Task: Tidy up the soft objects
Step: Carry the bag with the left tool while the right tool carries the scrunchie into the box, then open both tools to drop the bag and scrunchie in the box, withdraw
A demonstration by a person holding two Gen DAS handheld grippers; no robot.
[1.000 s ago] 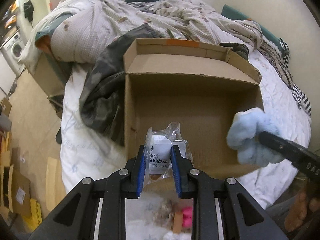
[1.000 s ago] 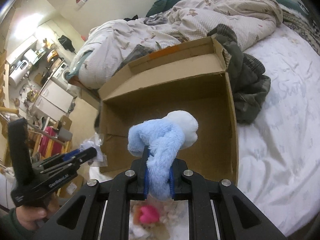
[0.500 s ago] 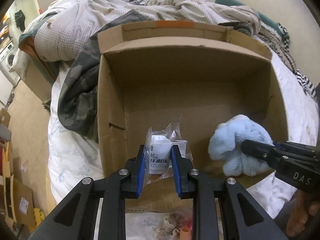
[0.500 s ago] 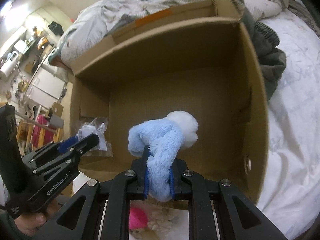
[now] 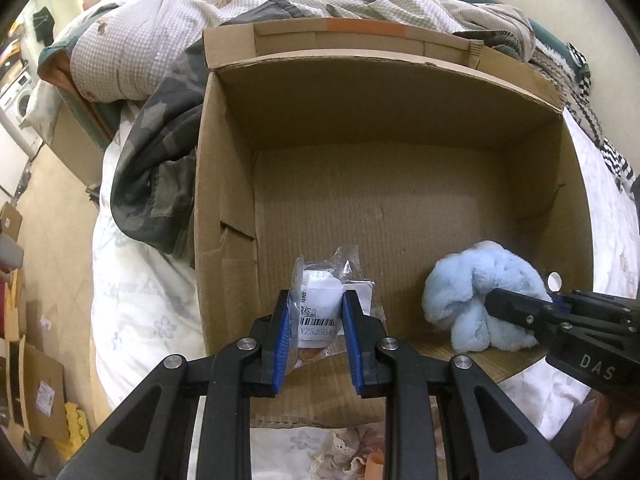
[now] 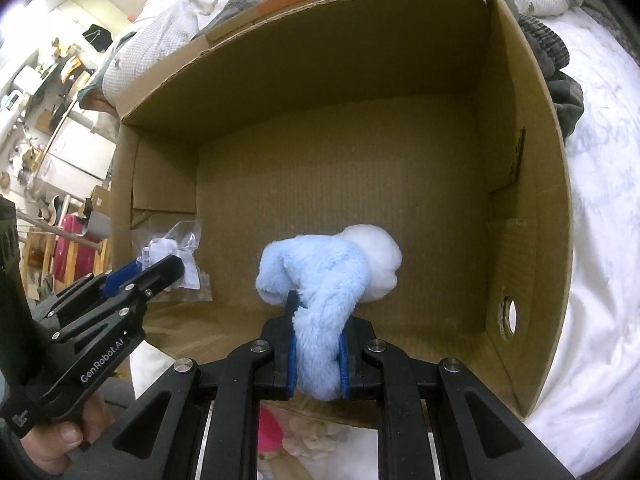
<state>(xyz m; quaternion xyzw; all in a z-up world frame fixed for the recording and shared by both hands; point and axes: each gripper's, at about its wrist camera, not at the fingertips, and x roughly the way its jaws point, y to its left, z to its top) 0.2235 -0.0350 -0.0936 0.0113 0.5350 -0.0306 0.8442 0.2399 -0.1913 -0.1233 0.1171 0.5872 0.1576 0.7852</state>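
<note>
An open cardboard box [image 5: 224,184] lies on the bed; it also shows in the right wrist view [image 6: 520,184]. My left gripper [image 5: 316,316] is shut on a clear plastic bag holding a white soft item with a barcode label [image 5: 320,304], held over the box's near left edge; the bag also shows in the right wrist view [image 6: 172,252]. My right gripper [image 6: 318,344] is shut on a light blue and white plush toy [image 6: 328,268], held over the box's near edge; the toy shows at the right of the left wrist view [image 5: 476,296].
A rumpled quilt [image 5: 168,36] and a dark camouflage garment [image 5: 156,168] lie on the white bed sheet [image 5: 136,300] beside the box. A pink item [image 6: 272,436] and lace fabric [image 5: 344,452] lie below the grippers. Flat cardboard [image 5: 24,384] sits on the floor at left.
Both grippers have moved forward and down toward the box, which now fills both views. The bag and the plush toy now hang over the box's inside.
</note>
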